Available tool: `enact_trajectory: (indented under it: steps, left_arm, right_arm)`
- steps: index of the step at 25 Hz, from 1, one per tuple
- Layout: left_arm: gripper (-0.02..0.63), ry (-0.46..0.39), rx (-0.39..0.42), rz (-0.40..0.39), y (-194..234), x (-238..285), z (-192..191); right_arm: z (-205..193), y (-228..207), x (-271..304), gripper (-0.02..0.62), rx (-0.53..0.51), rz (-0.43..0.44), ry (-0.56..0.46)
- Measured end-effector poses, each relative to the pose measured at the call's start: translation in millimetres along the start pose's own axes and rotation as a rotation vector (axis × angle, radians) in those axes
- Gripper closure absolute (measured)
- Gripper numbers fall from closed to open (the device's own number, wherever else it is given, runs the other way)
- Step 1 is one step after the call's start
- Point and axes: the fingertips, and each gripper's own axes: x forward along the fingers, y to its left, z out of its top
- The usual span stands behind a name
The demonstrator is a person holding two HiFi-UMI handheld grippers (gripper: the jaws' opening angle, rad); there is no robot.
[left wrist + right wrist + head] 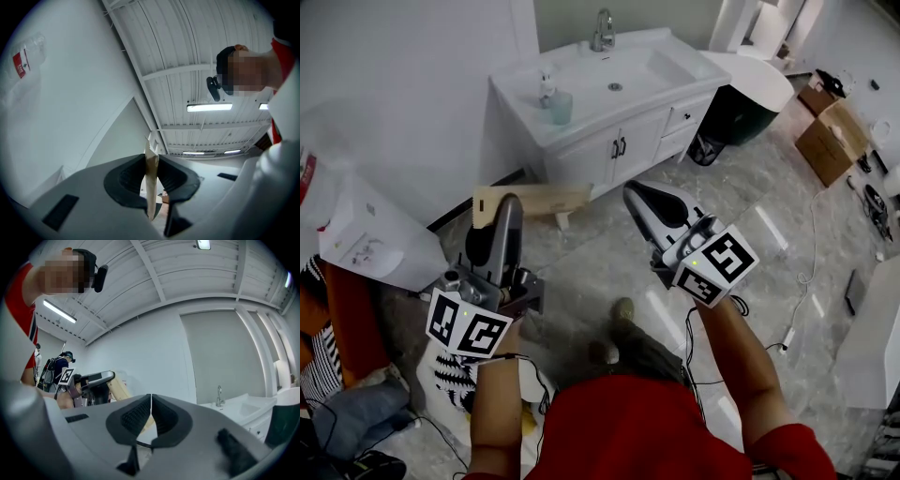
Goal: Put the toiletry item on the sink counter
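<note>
Open floor (600,258) ahead, soap bottle (547,89) crowding counter (701,75) left corner

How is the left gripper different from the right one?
The left gripper has its jaws pinched on a flat tan packet; the right gripper has its jaws closed together on nothing. The left gripper tips upward more, while the right gripper points about level. Both aim toward the white sink counter.
</note>
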Motion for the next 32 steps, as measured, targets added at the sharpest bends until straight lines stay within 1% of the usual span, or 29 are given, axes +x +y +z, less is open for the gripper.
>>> enact_trajectory:
  steps: [7,13,21,26,29,32]
  left_arm:
    - [0.525,-0.006,0.015,0.019,36,29,-12]
    - [0.525,0.0,0.046,0.059,71,72,-23]
    - [0.525,0.006,0.092,0.148,131,149,-41]
    - [0.525,0.015,0.125,0.205,161,190,-52]
    - [0.525,0.026,0.138,0.229,178,211,-58]
    - [0.525,0.034,0.149,0.249,192,221,-61]
  right_arm:
    - [-10,-34,40,0.565,-0.01,0.03,-0.005]
    - [-17,-84,79,0.565,-0.005,0.066,-0.007]
    - [-25,-171,145,0.565,-0.02,0.14,0.01]
    - [-22,-218,181,0.565,-0.032,0.185,0.005]
    - [-21,-238,195,0.565,-0.021,0.198,0.005]
    - [-24,-247,204,0.565,-0.015,0.206,0.009]
